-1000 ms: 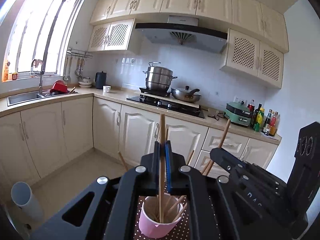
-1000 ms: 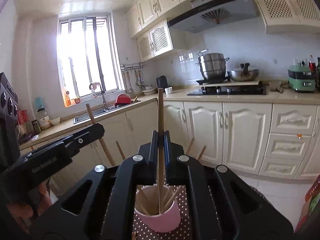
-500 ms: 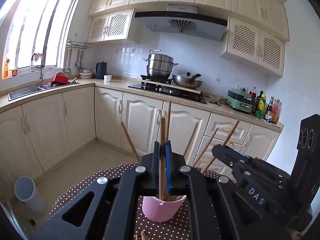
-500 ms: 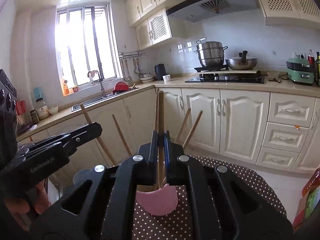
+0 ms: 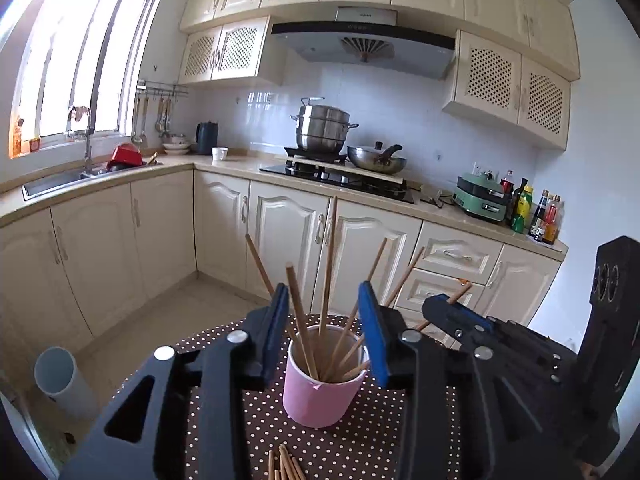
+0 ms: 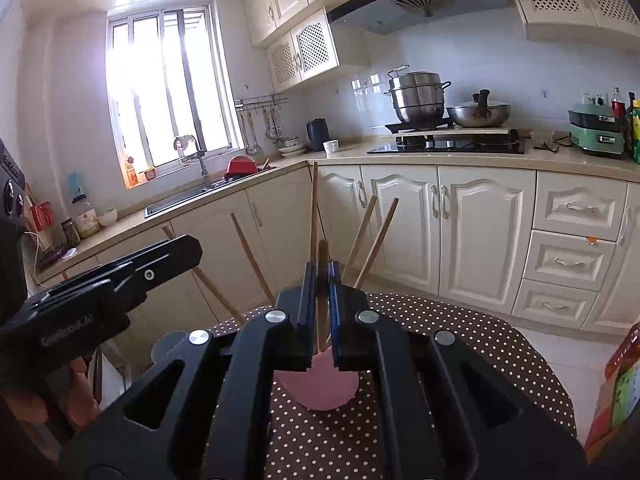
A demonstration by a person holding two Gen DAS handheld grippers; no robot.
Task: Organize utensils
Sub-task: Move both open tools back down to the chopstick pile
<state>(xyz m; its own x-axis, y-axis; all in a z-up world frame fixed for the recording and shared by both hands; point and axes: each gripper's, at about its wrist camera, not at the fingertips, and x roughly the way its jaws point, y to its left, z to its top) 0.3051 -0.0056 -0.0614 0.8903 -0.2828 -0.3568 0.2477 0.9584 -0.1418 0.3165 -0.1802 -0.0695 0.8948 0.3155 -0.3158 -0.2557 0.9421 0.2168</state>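
Note:
A pink cup (image 5: 320,388) stands on the brown polka-dot table (image 5: 256,412) and holds several wooden chopsticks (image 5: 329,264). My left gripper (image 5: 324,300) is open, its blue-padded jaws on either side of the cup's mouth, holding nothing. My right gripper (image 6: 323,268) is shut on one wooden chopstick (image 6: 322,252) that stands upright over the pink cup (image 6: 320,384). More chopsticks (image 5: 285,464) lie loose on the table at the near edge of the left wrist view. The right gripper shows in the left wrist view (image 5: 452,308).
The round table (image 6: 472,344) stands in a kitchen with cream cabinets, a stove with pots (image 5: 324,132) and a sink (image 5: 52,184) behind. A grey bin (image 5: 60,380) stands on the floor at left. A colourful box (image 6: 620,384) sits at the table's right edge.
My left gripper has opened and let go of its chopstick, which now leans in the cup. Both grippers have drawn back and lifted, so the table shows more. The right stays shut on its chopstick.

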